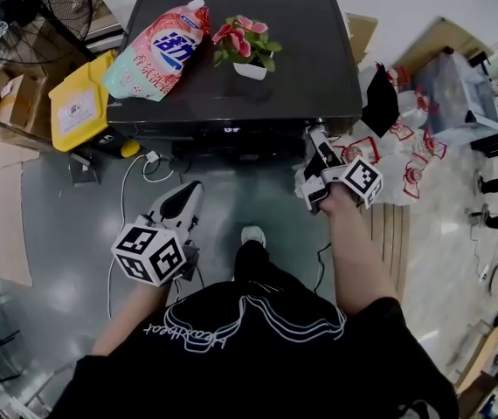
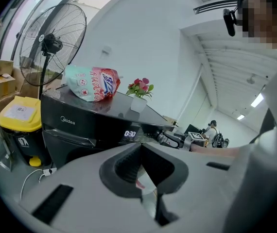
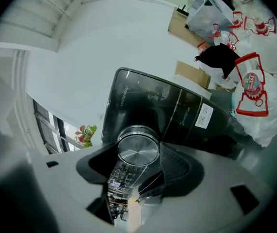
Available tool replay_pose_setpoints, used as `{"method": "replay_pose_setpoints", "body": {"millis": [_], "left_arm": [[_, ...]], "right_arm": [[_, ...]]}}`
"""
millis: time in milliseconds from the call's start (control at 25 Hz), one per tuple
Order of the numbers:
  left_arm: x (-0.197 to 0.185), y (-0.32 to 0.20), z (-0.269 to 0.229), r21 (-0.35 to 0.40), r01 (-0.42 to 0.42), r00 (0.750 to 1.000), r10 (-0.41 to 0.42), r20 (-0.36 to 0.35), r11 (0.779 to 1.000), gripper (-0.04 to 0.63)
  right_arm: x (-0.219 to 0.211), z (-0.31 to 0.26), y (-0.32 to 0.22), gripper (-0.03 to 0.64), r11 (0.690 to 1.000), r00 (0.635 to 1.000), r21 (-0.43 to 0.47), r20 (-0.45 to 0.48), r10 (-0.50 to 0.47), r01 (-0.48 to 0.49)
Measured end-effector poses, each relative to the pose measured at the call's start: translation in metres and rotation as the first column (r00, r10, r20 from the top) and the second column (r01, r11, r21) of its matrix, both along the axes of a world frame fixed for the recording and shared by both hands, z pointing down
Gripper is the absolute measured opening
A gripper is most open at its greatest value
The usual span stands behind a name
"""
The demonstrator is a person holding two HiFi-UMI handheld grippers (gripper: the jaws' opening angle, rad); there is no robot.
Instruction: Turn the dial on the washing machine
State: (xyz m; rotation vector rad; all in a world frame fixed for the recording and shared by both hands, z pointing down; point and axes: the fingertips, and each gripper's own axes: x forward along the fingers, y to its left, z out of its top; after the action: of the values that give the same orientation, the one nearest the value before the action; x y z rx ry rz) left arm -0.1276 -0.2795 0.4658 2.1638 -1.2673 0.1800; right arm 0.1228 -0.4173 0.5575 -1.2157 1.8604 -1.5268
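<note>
Though hidden from the head view, dial [image 3: 137, 147] clamped in right tool [image 3: 138, 155]

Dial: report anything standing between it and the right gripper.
Nothing visible does. The dial sits directly between the jaws of the right gripper, which clasp its sides on the front of the washing machine.

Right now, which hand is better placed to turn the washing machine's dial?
The right. The right gripper is at the washing machine's front, its jaws closed on the silver dial. The left gripper hangs short of the machine, its jaws shut on nothing.
</note>
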Motion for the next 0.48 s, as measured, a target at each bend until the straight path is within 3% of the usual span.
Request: {"method": "replay_pose_setpoints", "body": {"millis": [160, 240, 320, 400, 480], "left_arm": [[0.002, -0.003, 0.0, -0.001, -0.01, 1.0, 0.01, 0.002, 1.0, 0.005], [0.003, -0.002, 0.001, -0.001, -0.014, 1.0, 0.014, 0.0, 1.0, 0.005], [0.004, -0.001, 0.002, 0.0, -0.015, 1.0, 0.015, -0.005, 1.0, 0.005], [0.003, 0.0, 0.002, 0.0, -0.014, 1.0, 0.014, -0.008, 1.0, 0.005], [0.001, 0.002, 0.004, -0.001, -0.014, 1.0, 0.014, -0.008, 1.0, 0.005]], "right_arm": [[-0.005, -0.008, -0.001, 0.298, 0.998, 0.996, 0.052, -0.085, -0.017, 0.021], [-0.005, -0.011, 0.001, 0.337, 0.996, 0.983, 0.084, -0.181, -0.021, 0.037], [-0.003, -0.012, 0.004, 0.363, 0.991, 0.943, 0.111, -0.333, -0.027, 0.067], [-0.001, -0.015, 0.007, 0.376, 0.982, 0.851, 0.144, -0.525, -0.029, 0.122], [-0.003, -0.018, 0.009, 0.382, 0.965, 0.696, 0.168, -0.718, -0.018, 0.199]]}}
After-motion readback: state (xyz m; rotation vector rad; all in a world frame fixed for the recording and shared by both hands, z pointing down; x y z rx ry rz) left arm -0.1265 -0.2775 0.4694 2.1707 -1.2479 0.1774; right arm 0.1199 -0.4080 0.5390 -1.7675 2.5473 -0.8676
